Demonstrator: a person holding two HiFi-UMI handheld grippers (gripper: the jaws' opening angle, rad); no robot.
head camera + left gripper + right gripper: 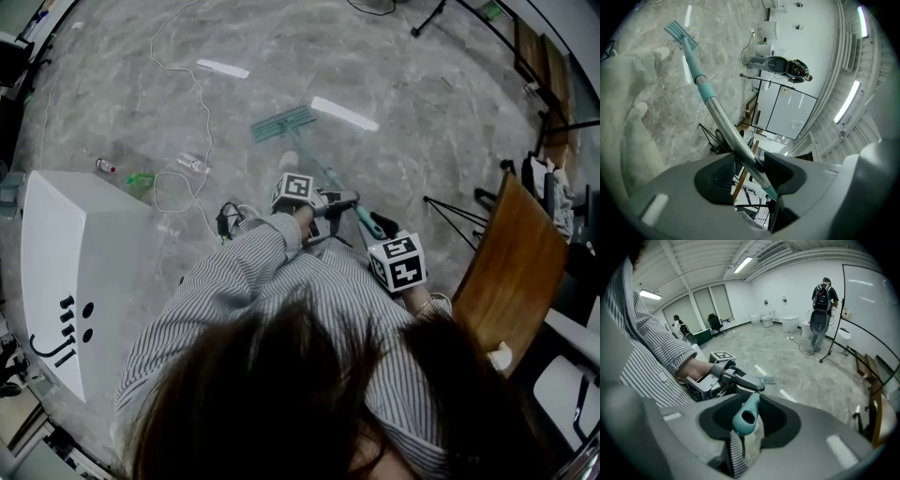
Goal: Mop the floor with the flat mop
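Observation:
The flat mop's teal head [282, 123] lies on the grey marbled floor ahead of me, and its metal pole [330, 178] slants back to my hands. My left gripper [330, 201] is shut on the pole lower down. In the left gripper view the silver pole [723, 124] passes between the jaws of that gripper [752, 171] and runs out to the mop head [680, 35]. My right gripper [382, 228] is shut on the teal grip at the pole's top end [746, 414]. In the right gripper view the left gripper [740, 378] shows just ahead.
A white cabinet [66, 272] stands at my left and a wooden board [511, 272] leans at my right beside a black tripod [450, 211]. A white cable [192, 112], small bottles [105, 166] and white floor strips [344, 113] lie around. A person with a backpack [821, 315] stands far off.

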